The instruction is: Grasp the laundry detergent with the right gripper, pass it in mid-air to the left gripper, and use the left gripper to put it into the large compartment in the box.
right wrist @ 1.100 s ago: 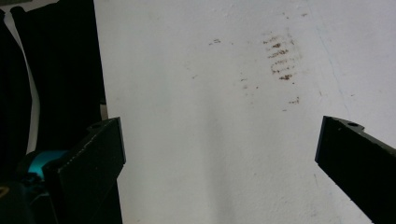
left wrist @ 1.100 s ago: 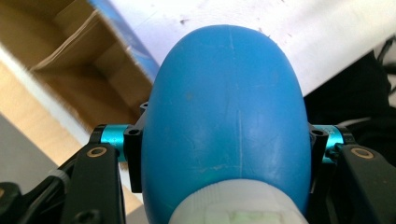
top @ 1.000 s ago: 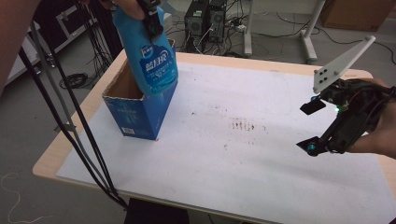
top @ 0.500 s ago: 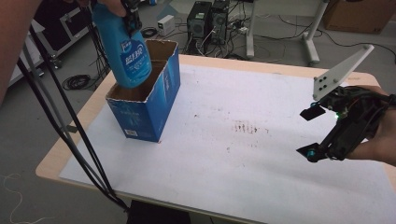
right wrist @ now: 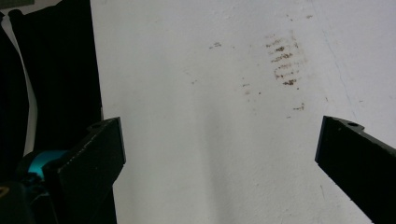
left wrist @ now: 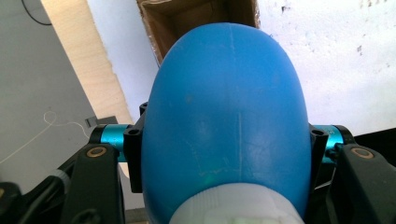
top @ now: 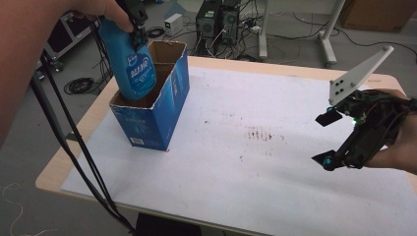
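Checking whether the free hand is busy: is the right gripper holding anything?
No: in the right gripper view the right gripper has its jaws spread wide with only the bare white table cover between them.

Your table (top: 223, 63) has a pale wooden top, covered almost edge to edge by a white sheet (top: 275, 196) marked with brown stains (top: 259, 133) near its middle. An open blue cardboard box (top: 157, 115) stands on the sheet's left part.

Background I can see around the work

A white sheet (top: 275, 162) with brown smudges (top: 259, 133) covers my counter (top: 59, 169); computer towers (top: 216, 19) and cables (top: 76, 86) sit on the floor.
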The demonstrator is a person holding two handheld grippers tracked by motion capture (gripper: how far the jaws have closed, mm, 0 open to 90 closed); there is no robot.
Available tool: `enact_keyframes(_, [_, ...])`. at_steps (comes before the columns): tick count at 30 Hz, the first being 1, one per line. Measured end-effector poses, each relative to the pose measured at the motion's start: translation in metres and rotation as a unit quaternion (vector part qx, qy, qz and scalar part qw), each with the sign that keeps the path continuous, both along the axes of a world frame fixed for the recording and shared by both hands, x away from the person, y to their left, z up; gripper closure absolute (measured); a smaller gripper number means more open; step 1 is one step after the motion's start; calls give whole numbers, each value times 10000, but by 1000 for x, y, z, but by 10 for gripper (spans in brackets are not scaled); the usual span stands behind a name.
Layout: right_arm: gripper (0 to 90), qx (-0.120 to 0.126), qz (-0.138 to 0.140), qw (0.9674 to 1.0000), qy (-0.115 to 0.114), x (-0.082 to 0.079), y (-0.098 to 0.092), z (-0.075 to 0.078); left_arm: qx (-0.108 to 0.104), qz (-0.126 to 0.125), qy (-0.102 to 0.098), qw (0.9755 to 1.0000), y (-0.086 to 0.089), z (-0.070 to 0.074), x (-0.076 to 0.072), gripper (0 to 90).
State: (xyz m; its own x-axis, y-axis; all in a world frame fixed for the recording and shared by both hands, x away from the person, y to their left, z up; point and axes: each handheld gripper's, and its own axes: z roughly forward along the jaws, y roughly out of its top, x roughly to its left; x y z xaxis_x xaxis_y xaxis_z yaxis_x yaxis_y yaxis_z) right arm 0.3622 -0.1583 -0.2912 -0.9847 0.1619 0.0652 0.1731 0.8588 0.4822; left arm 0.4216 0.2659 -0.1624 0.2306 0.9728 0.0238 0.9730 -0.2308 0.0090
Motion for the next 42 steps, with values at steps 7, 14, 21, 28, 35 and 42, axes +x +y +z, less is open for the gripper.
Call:
enact_keyframes(7, [8,-15,-21,10000,1,1,0,-1,-70,-253,168,9995,3,-31,6,388])
enact_keyframes(14, [8,-18,-24,10000,37,1,1,-3,11,-951,313,9950,1,-65,9,388])
enact_keyframes(21, [7,-29,-1,10000,53,0,4,-4,59,-1626,375,9860,0,-91,9,388])
enact_keyframes(28, [8,-34,0,10000,76,0,5,-6,89,-2110,363,9768,-1,-106,10,388])
enact_keyframes(35, [8,-48,-12,9999,99,0,5,-7,196,-2844,369,9578,-7,-122,9,388])
enact_keyframes(42, [8,-67,-34,9999,138,-1,4,-11,87,-2860,367,9575,-3,-134,12,387])
